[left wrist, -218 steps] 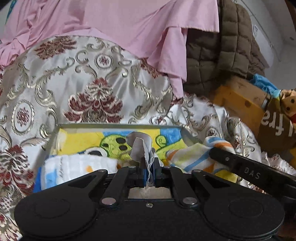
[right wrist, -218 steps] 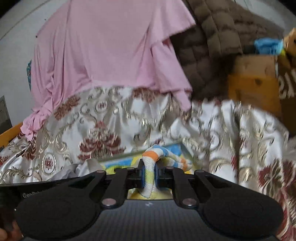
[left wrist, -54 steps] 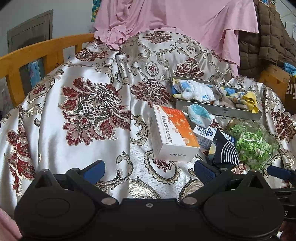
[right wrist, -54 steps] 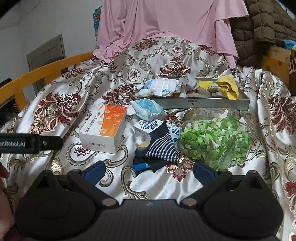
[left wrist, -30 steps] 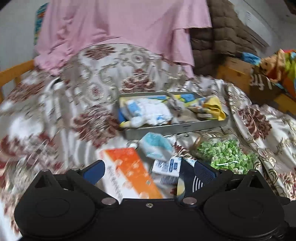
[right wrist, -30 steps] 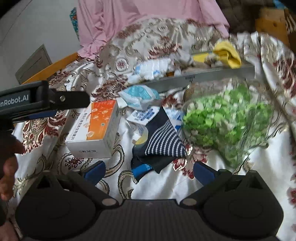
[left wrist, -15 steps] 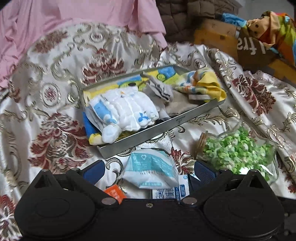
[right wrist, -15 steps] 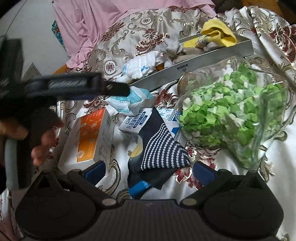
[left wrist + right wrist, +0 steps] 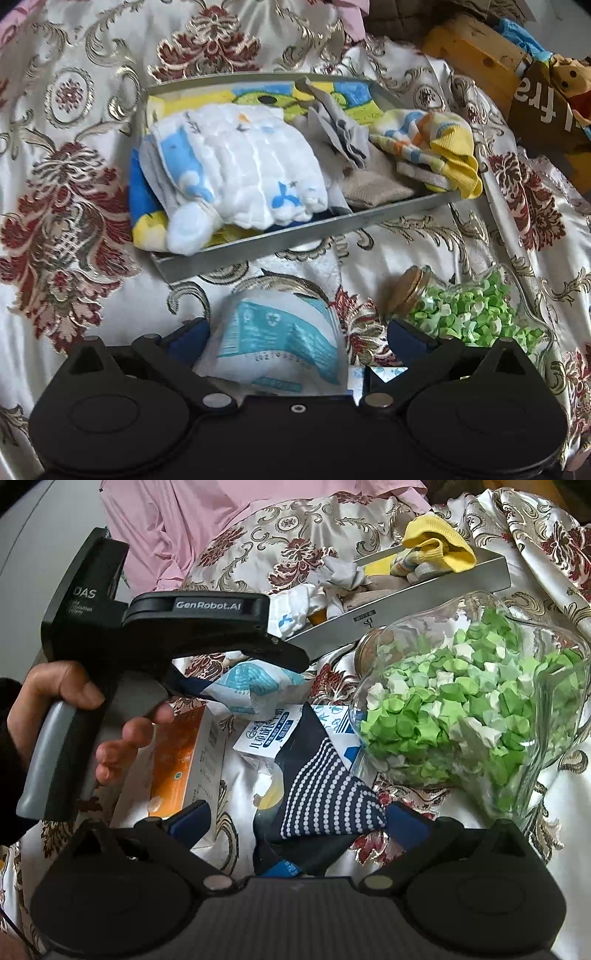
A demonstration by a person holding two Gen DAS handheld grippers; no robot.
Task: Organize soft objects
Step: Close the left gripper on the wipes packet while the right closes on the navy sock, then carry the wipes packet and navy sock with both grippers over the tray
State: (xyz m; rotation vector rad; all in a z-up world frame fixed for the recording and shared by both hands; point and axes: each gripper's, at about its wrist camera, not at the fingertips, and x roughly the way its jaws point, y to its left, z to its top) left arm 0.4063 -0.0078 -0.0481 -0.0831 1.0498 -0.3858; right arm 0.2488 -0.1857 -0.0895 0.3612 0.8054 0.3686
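Note:
A grey tray (image 9: pixel 258 247) on the brocade cover holds a white and blue cloth (image 9: pixel 240 166), a grey cloth (image 9: pixel 332 125) and a yellow striped sock (image 9: pixel 432 144). My left gripper (image 9: pixel 295 336) is open, its fingers on either side of a white and teal soft packet (image 9: pixel 277 339). My right gripper (image 9: pixel 295 818) is open over a navy dotted sock (image 9: pixel 321 797). The tray (image 9: pixel 406 605), the packet (image 9: pixel 255 686) and the left gripper's body also show in the right wrist view.
A glass jar of green paper stars (image 9: pixel 465 314) lies right of the packet, and in the right wrist view (image 9: pixel 461 709) beside the sock. An orange box (image 9: pixel 184 760) and a small white and blue pack (image 9: pixel 269 734) lie by the sock. A wooden box (image 9: pixel 476 51) stands far right.
Both grippers let go of cloths in the tray, drew back open, then moved forward and down. The left now straddles the teal packet; the right is over the navy sock.

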